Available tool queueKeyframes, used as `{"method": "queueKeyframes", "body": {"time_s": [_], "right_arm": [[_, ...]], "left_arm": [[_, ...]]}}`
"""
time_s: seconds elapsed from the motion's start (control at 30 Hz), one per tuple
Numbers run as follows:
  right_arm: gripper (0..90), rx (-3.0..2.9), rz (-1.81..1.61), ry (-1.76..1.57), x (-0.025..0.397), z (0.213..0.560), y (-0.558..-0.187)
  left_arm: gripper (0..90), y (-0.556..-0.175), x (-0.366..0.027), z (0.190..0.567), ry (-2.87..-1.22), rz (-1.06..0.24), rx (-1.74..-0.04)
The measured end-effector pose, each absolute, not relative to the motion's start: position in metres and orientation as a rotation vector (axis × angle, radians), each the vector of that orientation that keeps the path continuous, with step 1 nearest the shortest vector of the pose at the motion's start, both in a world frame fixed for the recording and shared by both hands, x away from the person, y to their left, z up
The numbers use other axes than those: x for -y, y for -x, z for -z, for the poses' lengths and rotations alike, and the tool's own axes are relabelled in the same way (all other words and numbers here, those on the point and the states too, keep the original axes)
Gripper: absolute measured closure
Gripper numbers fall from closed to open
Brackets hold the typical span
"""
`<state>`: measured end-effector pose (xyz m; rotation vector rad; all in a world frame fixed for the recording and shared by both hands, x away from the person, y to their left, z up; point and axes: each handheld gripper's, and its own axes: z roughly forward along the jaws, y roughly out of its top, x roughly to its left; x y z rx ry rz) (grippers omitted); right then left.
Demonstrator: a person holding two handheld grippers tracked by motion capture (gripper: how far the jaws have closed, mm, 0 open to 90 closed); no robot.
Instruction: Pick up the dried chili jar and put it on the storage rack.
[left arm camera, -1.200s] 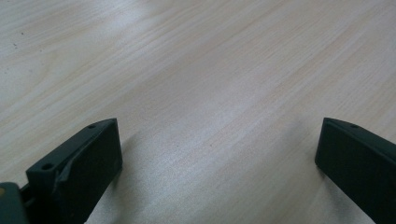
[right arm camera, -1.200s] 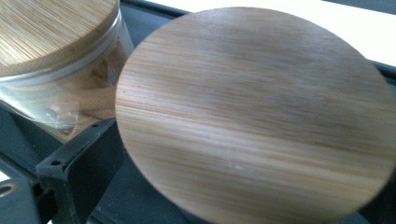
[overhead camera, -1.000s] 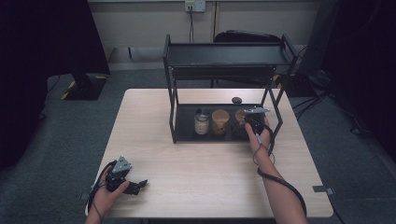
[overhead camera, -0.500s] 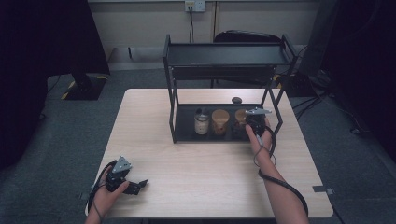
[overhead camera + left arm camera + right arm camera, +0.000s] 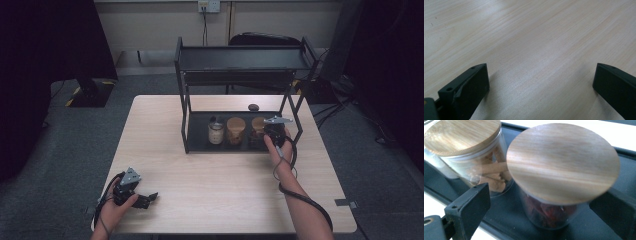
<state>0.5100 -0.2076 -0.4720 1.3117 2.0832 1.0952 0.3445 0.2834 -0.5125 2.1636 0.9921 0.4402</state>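
Observation:
On the lower shelf of a black two-tier rack (image 5: 186,90) stand three jars. The rightmost jar (image 5: 559,167) has a wooden lid and red contents, and my right gripper (image 5: 544,197) is open with a jaw on each side of it, not pressing it. In the high view that jar (image 5: 257,124) is partly hidden behind the right gripper (image 5: 267,134). Beside it stands a wooden-lidded jar (image 5: 466,140) (image 5: 235,130) of brown sticks. My left gripper (image 5: 147,198) rests open near the table's front left corner, with bare wood between its jaws (image 5: 540,67).
A third jar (image 5: 215,132) with a dark lid stands left of the other two. A small dark object (image 5: 253,107) lies on the table behind the rack. The rack's upper shelf (image 5: 240,59) overhangs the jars. The wooden table (image 5: 220,190) is bare in front.

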Motion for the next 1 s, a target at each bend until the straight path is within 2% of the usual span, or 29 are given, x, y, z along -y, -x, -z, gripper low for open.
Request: {"method": "queueKeyframes", "body": {"time_s": [1.0], "right_arm": [[3.1,-2.109,-1.141,-1.268,0.212,0.466,-0.480]], "left_arm": [[0.1,-0.345,-0.283,0.512,-2.163,-0.440,-0.992]]}}
